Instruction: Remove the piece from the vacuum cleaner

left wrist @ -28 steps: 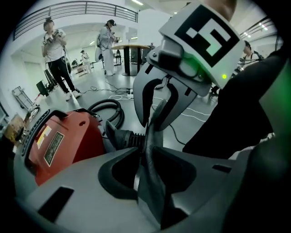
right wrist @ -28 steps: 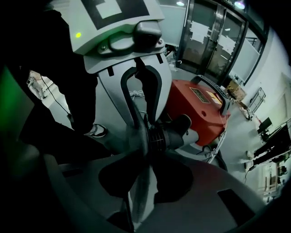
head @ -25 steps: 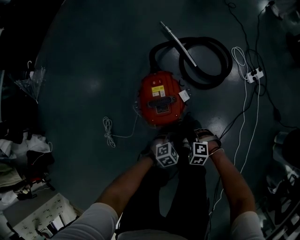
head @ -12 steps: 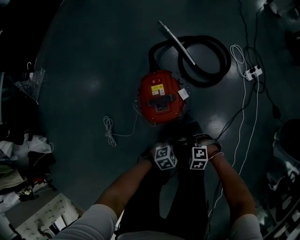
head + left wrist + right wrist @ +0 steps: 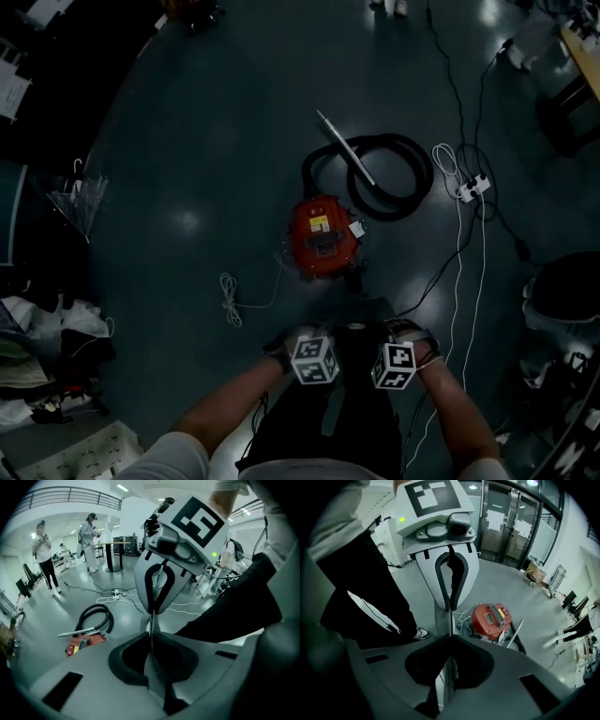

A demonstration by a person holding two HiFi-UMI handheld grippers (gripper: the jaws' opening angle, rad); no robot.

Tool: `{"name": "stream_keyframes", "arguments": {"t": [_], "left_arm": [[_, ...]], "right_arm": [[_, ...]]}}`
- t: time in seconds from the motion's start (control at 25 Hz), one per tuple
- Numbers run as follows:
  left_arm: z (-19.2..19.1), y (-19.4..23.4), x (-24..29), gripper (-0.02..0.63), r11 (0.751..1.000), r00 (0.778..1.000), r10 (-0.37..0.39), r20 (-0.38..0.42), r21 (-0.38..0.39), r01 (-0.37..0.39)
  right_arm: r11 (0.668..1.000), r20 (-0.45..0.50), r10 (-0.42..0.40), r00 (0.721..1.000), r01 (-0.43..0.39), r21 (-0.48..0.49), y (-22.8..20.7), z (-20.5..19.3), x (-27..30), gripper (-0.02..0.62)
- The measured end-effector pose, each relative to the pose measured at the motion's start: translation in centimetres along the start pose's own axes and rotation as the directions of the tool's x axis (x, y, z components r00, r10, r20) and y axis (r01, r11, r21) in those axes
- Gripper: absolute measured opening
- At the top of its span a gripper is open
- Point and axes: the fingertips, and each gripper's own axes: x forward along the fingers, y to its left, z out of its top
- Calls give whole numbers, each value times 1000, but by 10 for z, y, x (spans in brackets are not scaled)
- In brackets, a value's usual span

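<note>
While both tongs are being held low, close against the person's body, the red vacuum cleaner (image 5: 322, 237) is lying on the floor well ahead of them. It is sitting almost straight out from the left gripper (image 5: 151, 625) and off to the inner side of the right gripper (image 5: 448, 620). Its black hose (image 5: 422, 178) is lying coiled beyond the machine, farther from the tongs and more toward the right one's side. Across that coil the metal wand (image 5: 345, 148) is lying with its long axis slanting away and leftward. Both pairs of jaws are being held pressed together with nothing between them. They are being pointed at each other rather than at the machine, which is showing off to one side in each gripper view. Whichever piece is meant, a turn toward the machine and a long reach down are being judged necessary first, with the left gripper slightly nearer the body and the right nearer the hose.
</note>
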Motion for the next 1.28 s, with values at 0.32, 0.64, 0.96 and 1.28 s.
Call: {"name": "stream_keyframes", "arguments": {"t": [0.32,0.64,0.96,1.28], "left_arm": [[77,-49,-171,31,996,1000,3,22,88,-4],[131,-107,-290,31,978,999,-38,39,207,29],[134,-134,-329,29,964,998,-49,35,264,38],[134,-147,-330,28,957,998,-56,25,288,47]], "right_arm": [[995,59,-98,993,95,41,24,105,-164,37],[990,85,-143,986,142,22,66,173,-281,37],[988,112,-155,982,153,26,91,204,-310,35],[987,122,-161,979,157,42,104,204,-311,35]]}}
